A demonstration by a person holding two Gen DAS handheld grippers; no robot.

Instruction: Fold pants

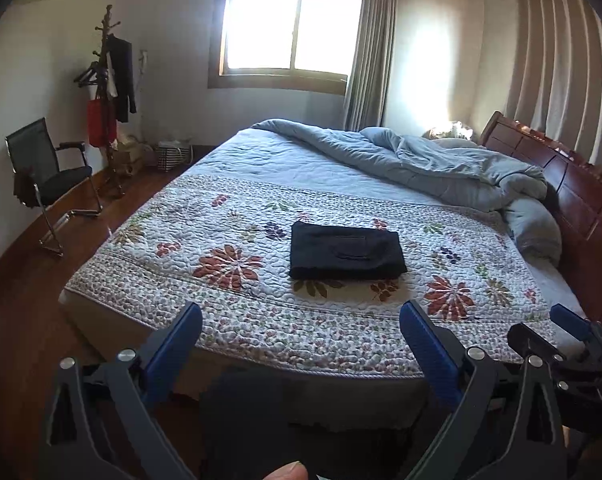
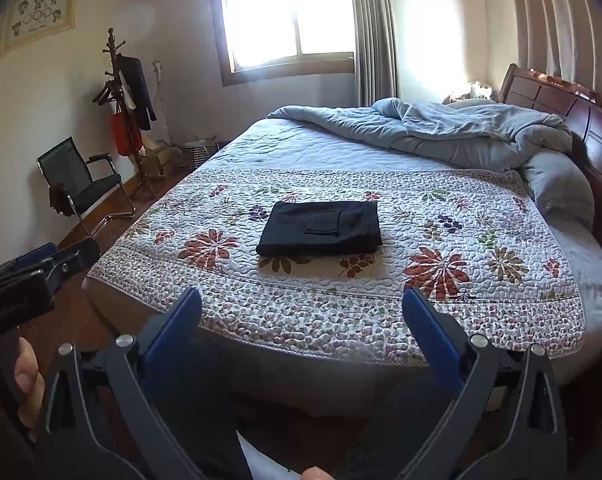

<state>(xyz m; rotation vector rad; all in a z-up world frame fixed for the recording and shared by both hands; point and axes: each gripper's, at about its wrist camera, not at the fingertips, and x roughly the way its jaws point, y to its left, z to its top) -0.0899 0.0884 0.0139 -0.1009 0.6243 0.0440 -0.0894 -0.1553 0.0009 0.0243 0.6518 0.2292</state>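
Pants (image 1: pixel 346 251) look pretty much done: a tidy black rectangle sitting flat on the floral quilt (image 1: pixel 229 312), about the middle of the bed's near half, with a pocket facing up. So my read is the folding step is finished, or at most waiting on a last check. Both tools are held back off the near edge of the bed, well apart from the pants. Left tool (image 1: pixel 301 340) has its blue pads spread wide with nothing between them, and the right tool (image 2: pixel 301 328) is the same, wide and empty. If anything's left, I'd guess it only calls for reaching back in to square an edge (honestly the edges already look straight from here). Container-wise, there's just a striped basket (image 1: pixel 173 156) on the floor by the far wall; can't tell what's in it. Rumpled blue duvet (image 1: pixel 441 164) is bunched up at the far right by the headboard.
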